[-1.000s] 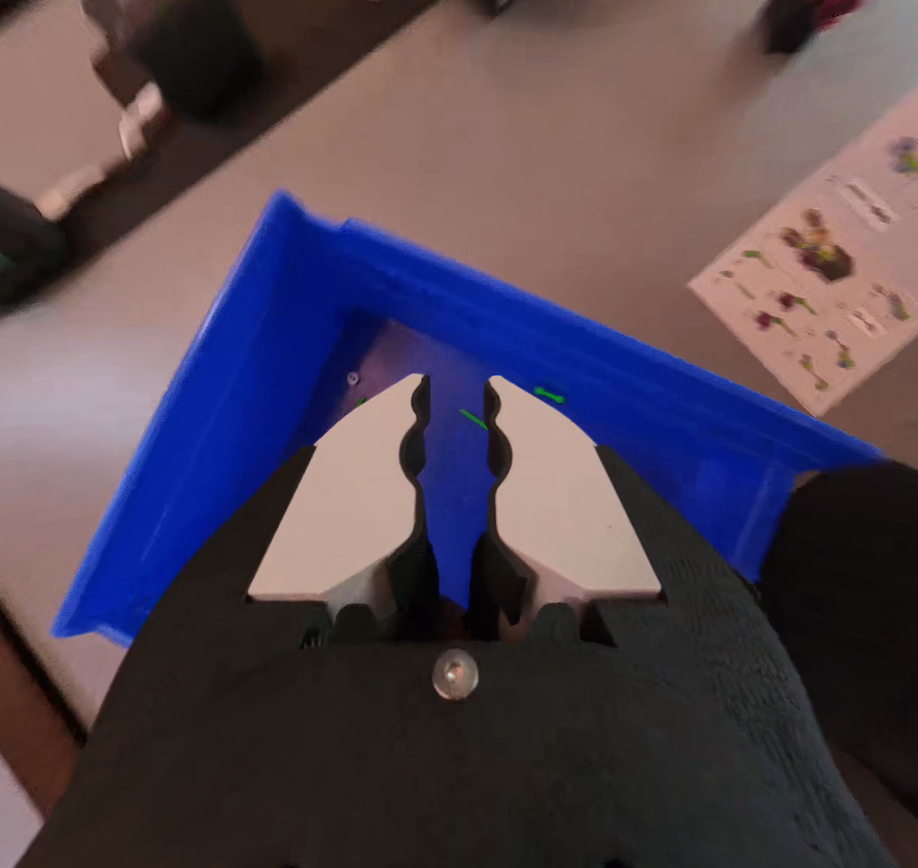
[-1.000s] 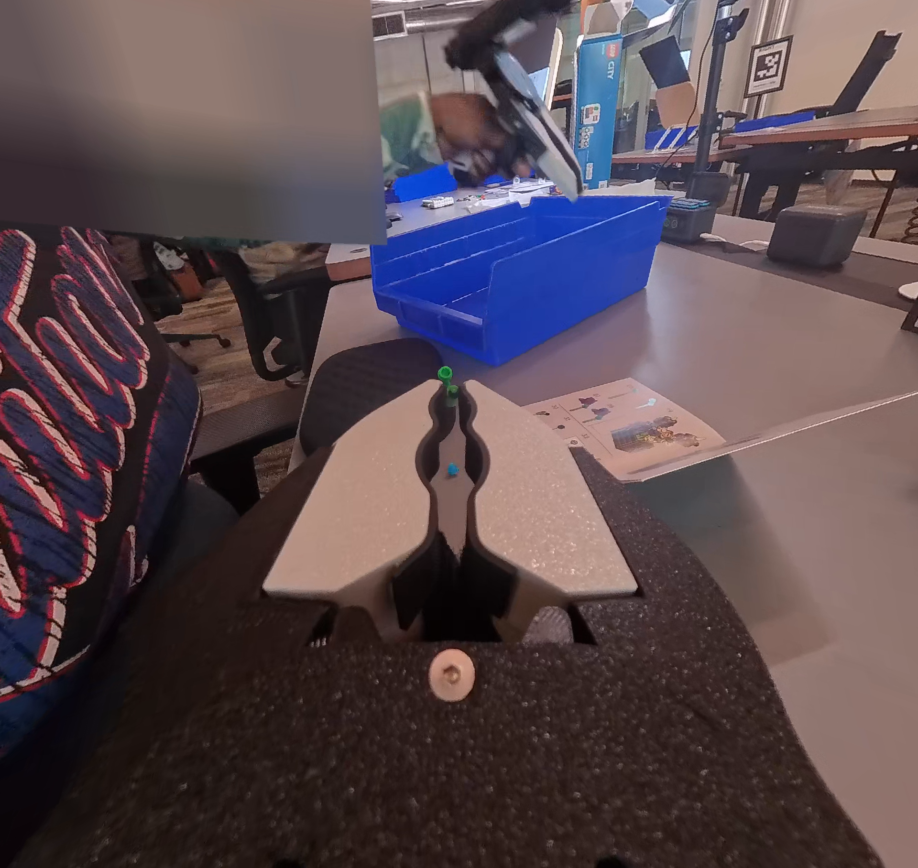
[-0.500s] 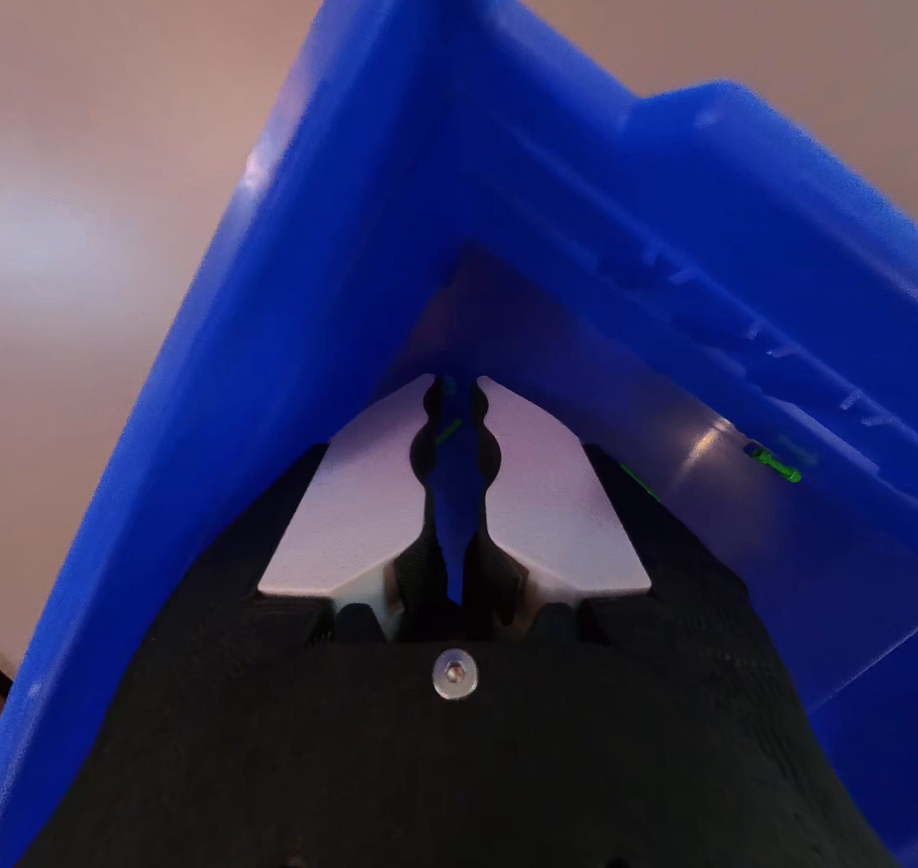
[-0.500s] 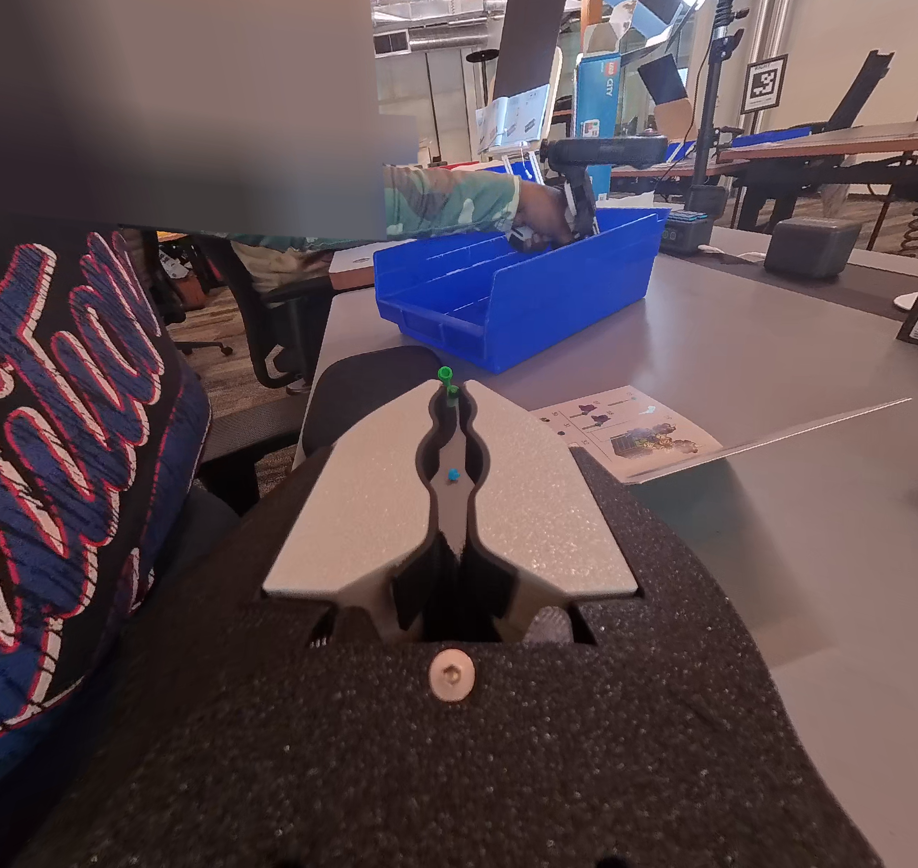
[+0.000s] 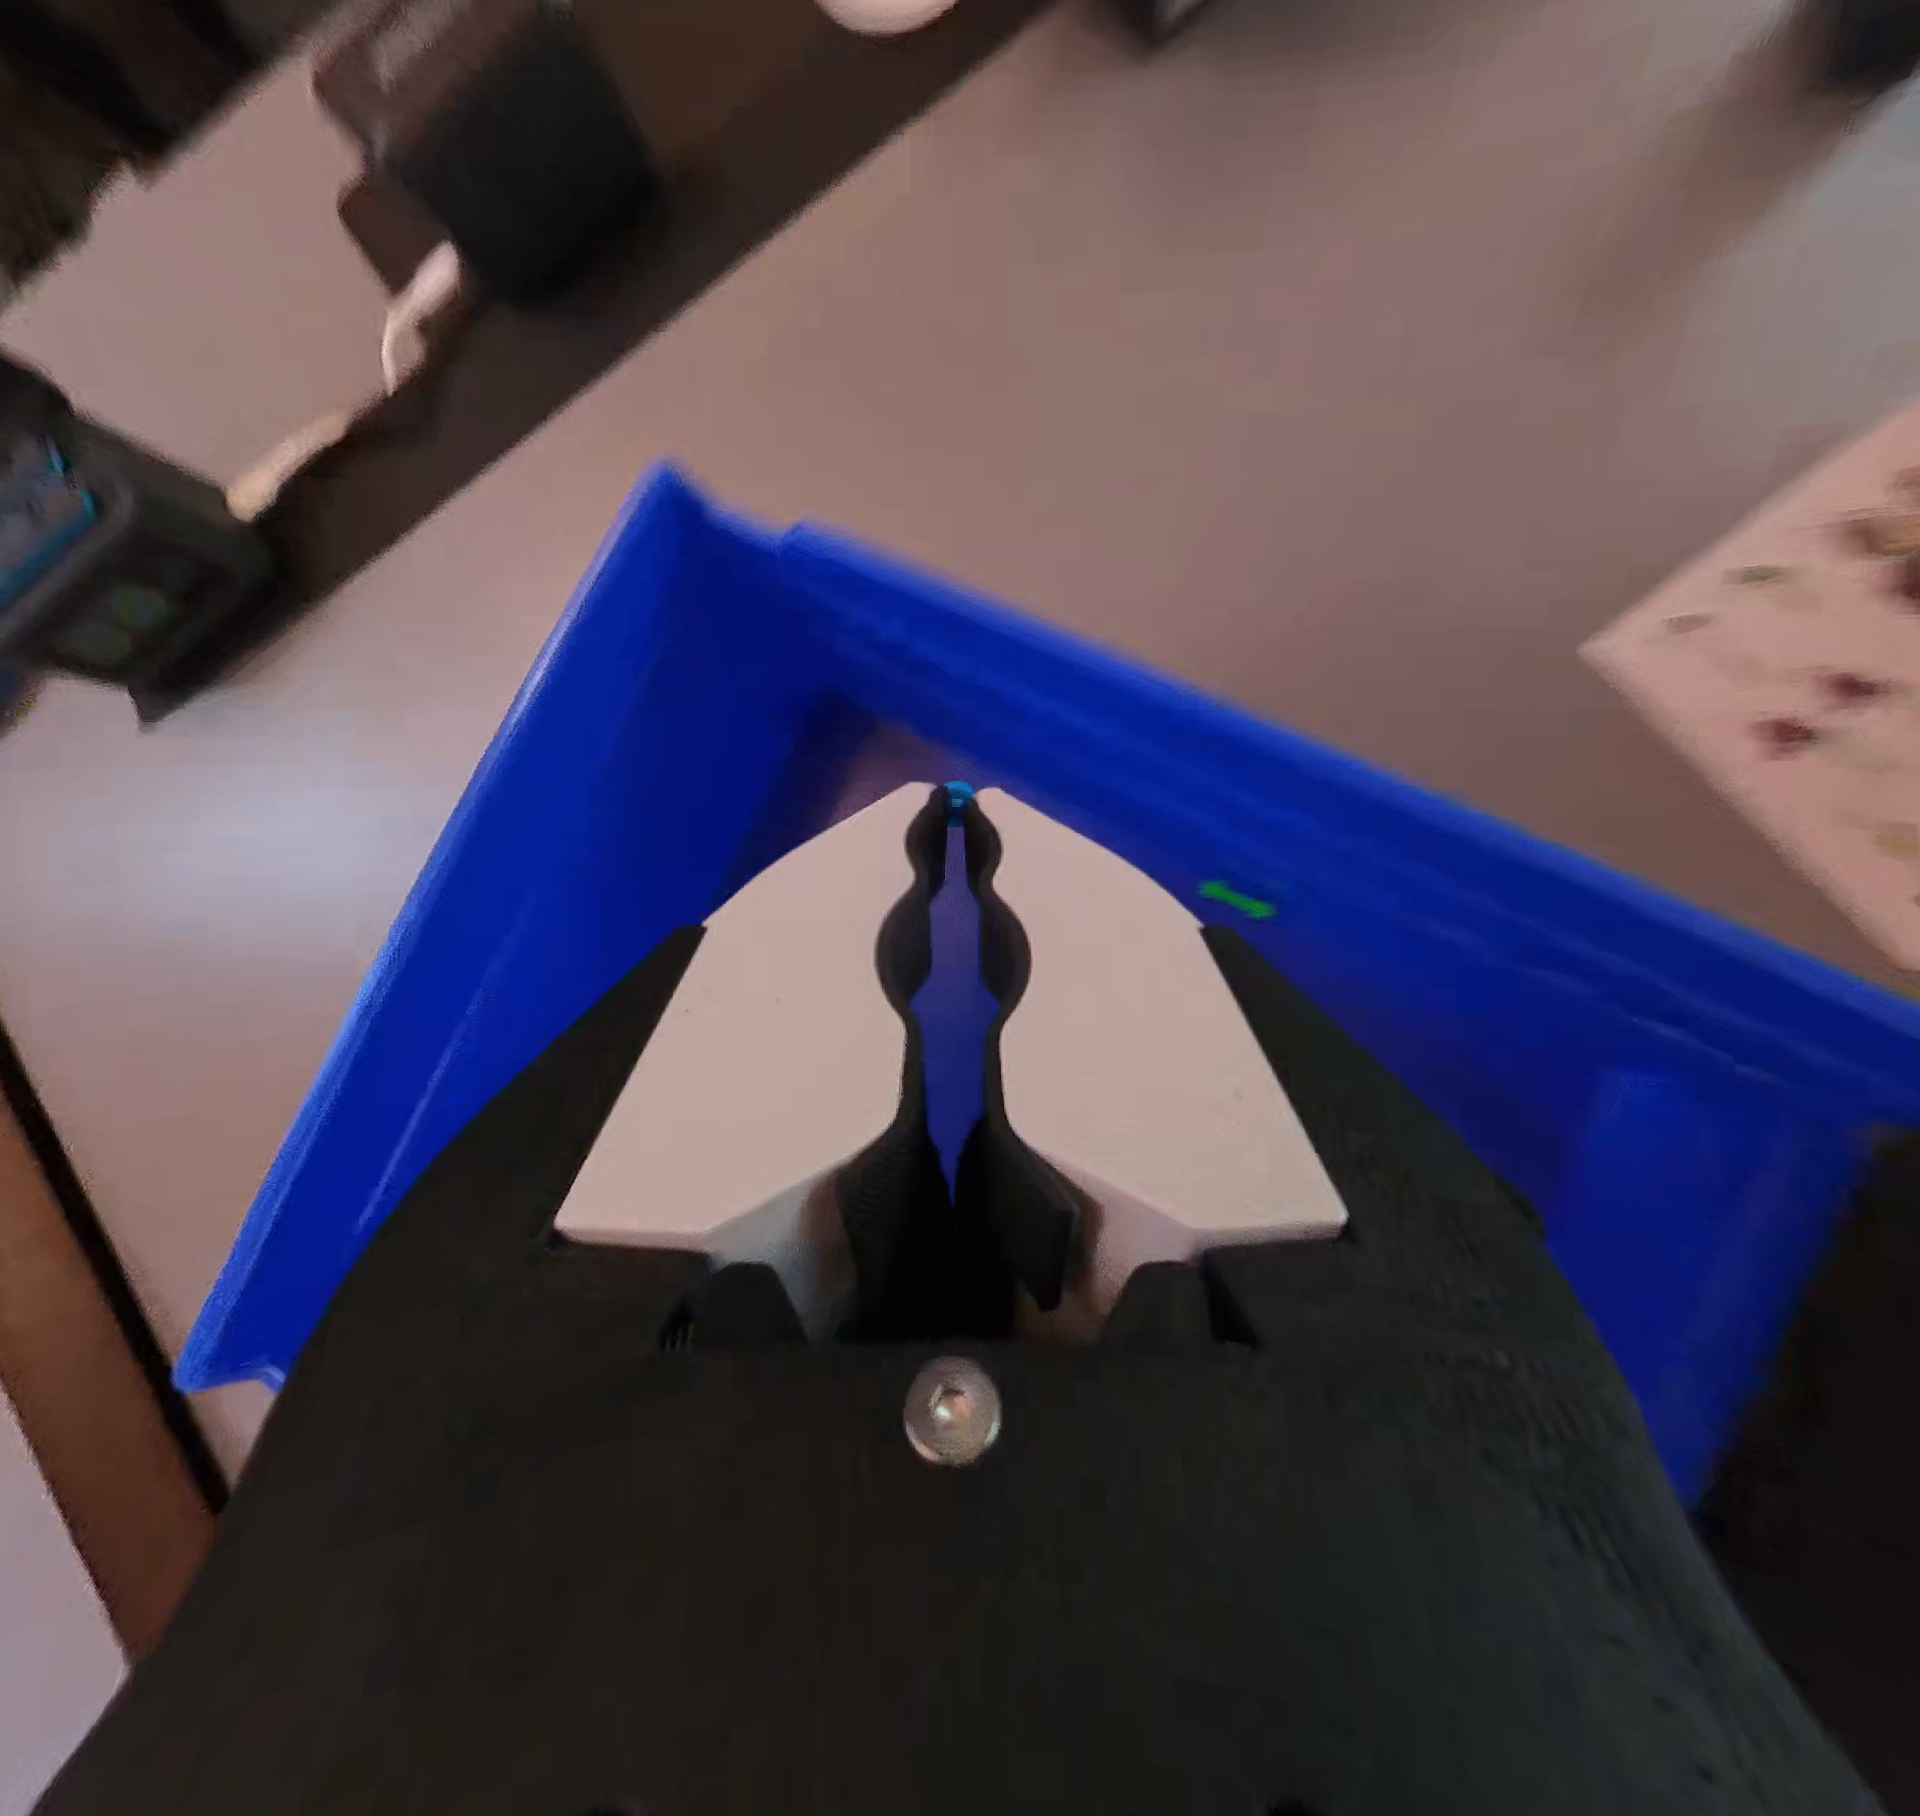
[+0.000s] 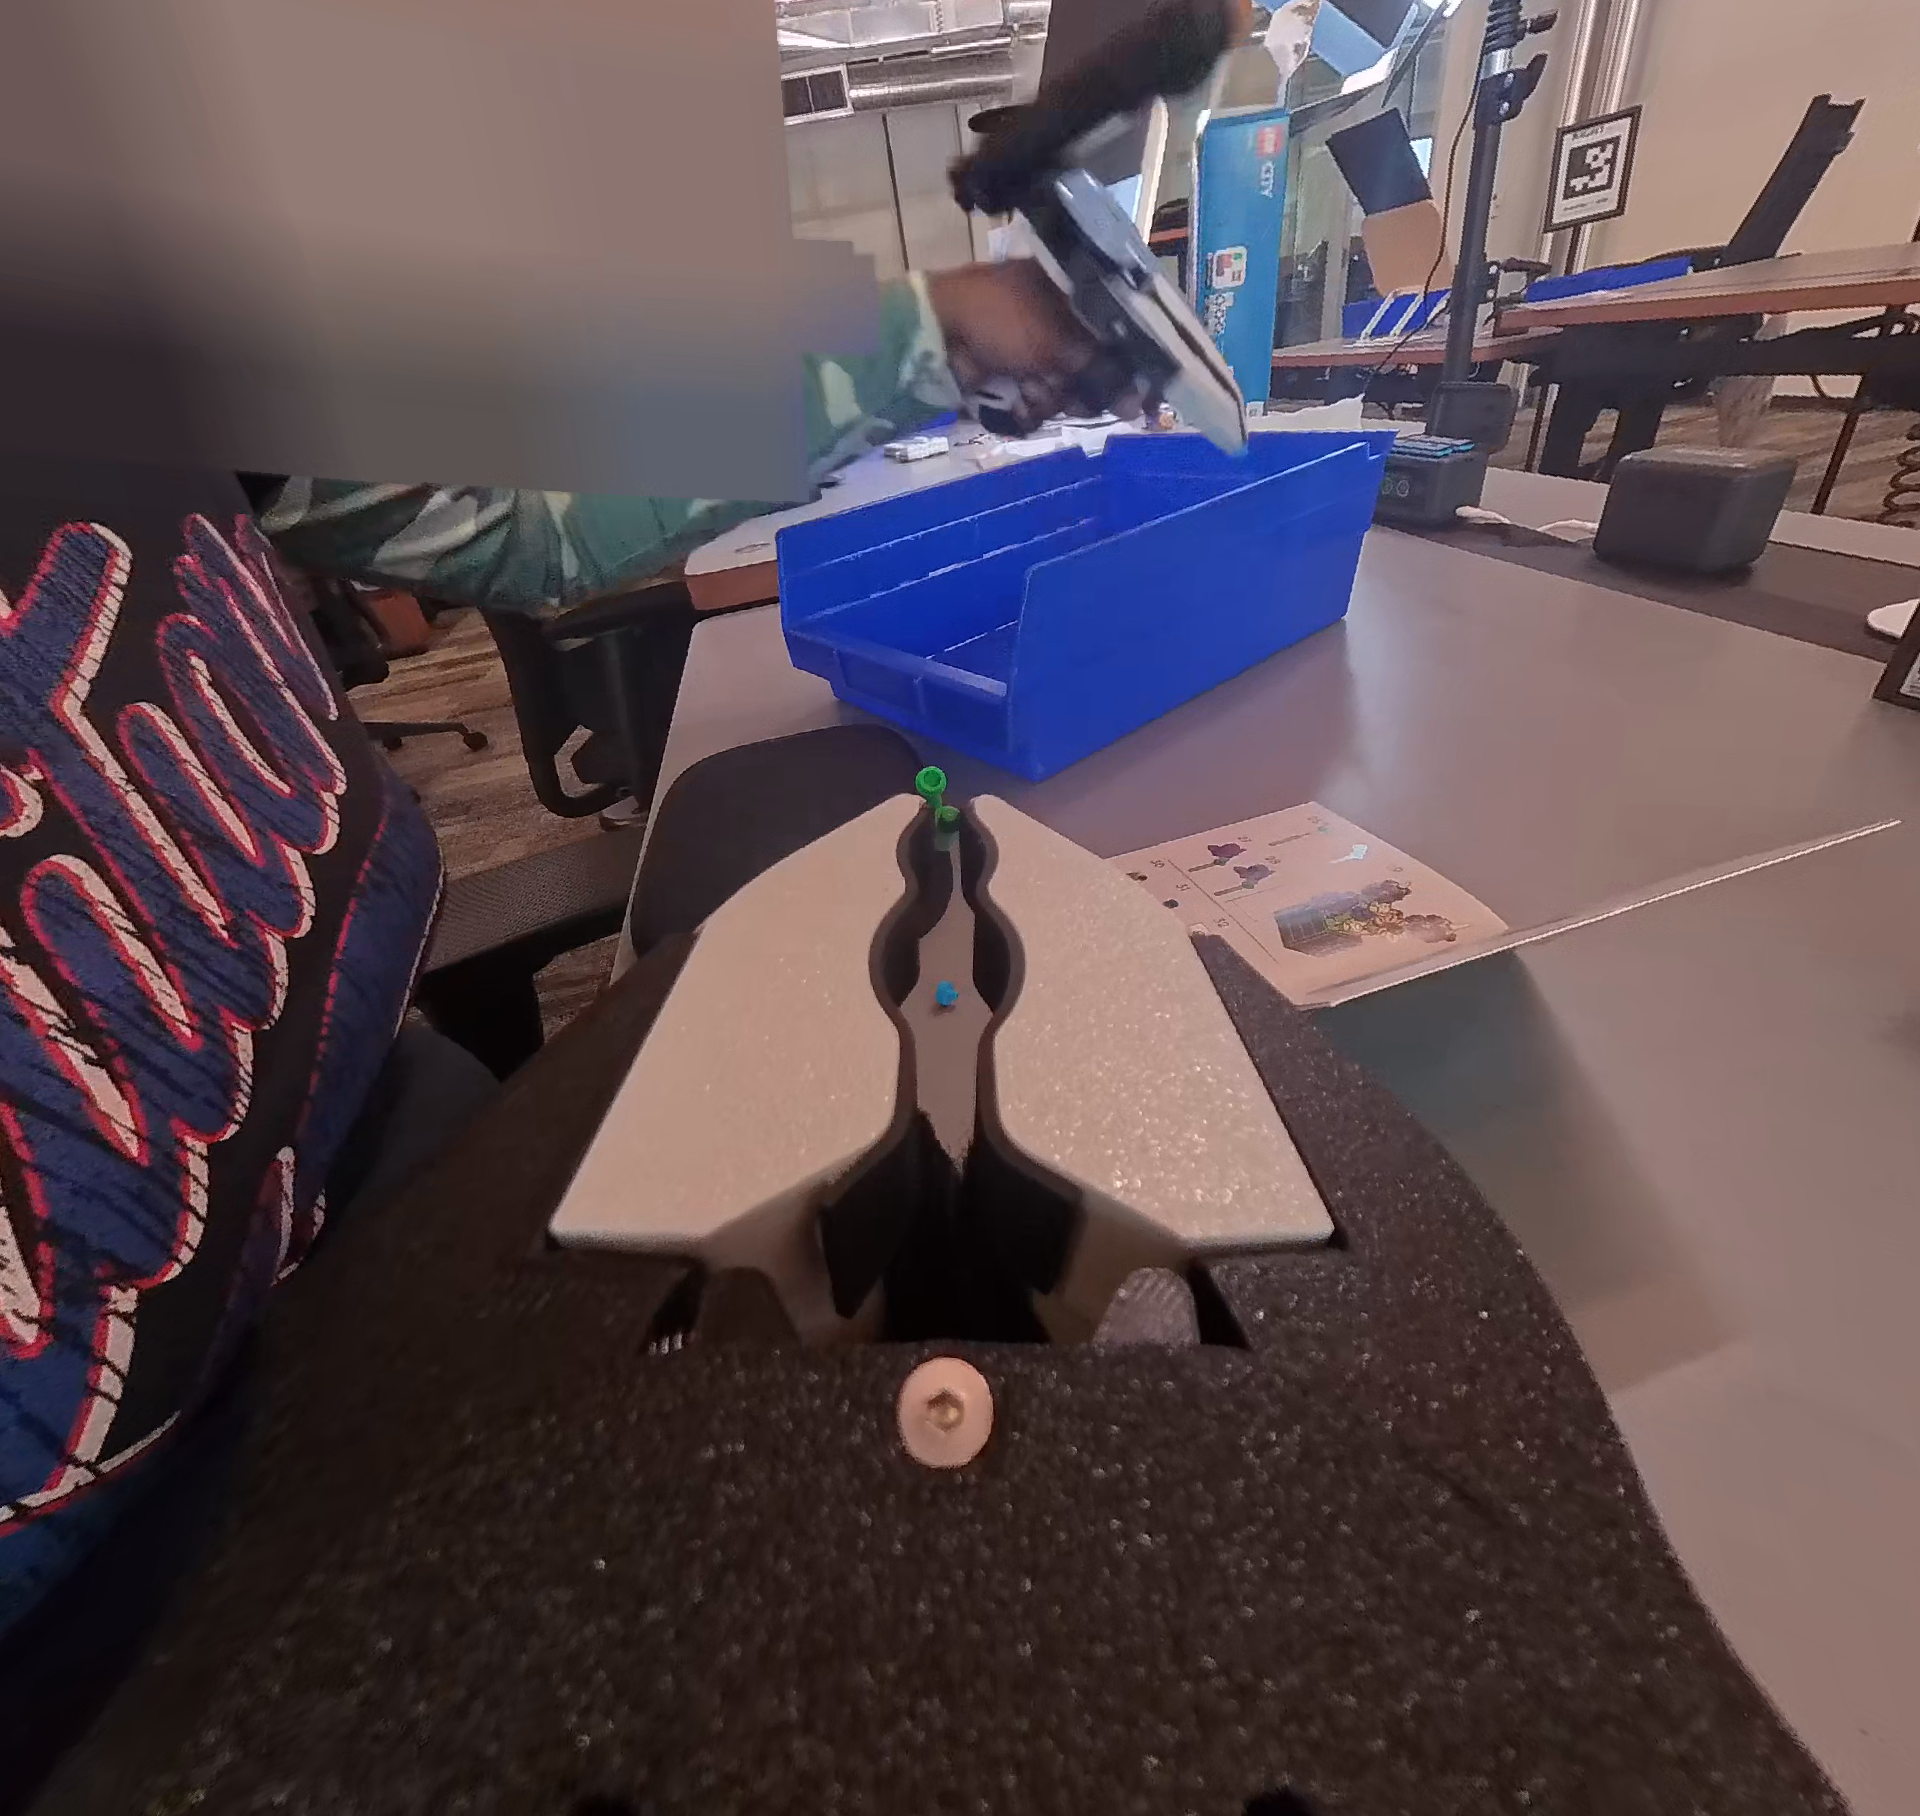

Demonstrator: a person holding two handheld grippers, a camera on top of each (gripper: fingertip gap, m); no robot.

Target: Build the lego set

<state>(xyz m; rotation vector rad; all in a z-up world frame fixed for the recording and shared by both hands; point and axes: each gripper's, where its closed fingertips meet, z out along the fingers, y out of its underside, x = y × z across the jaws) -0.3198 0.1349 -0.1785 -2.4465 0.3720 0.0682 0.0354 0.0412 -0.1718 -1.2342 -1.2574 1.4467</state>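
The storage bin (image 6: 1091, 623) is saturated blue on a plain grey tabletop (image 6: 1558, 727), and at its 5 o'clock the instruction booklet (image 6: 1320, 893) is white with purple and green printed figures. The right gripper (image 6: 948, 810) has pale grey speckled fingers in black foam, pinching a bright green stem piece (image 6: 932, 782); a light blue stud (image 5: 956, 796) sits in the left gripper (image 5: 956, 805), and a green piece (image 5: 1236, 900) lies in the bin

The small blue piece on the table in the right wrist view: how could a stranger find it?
Start at the grey table and the right tool. Between its two grey fingers lies the small blue piece, alone on bare table. The green piece pinched at the fingertips is green, not blue.
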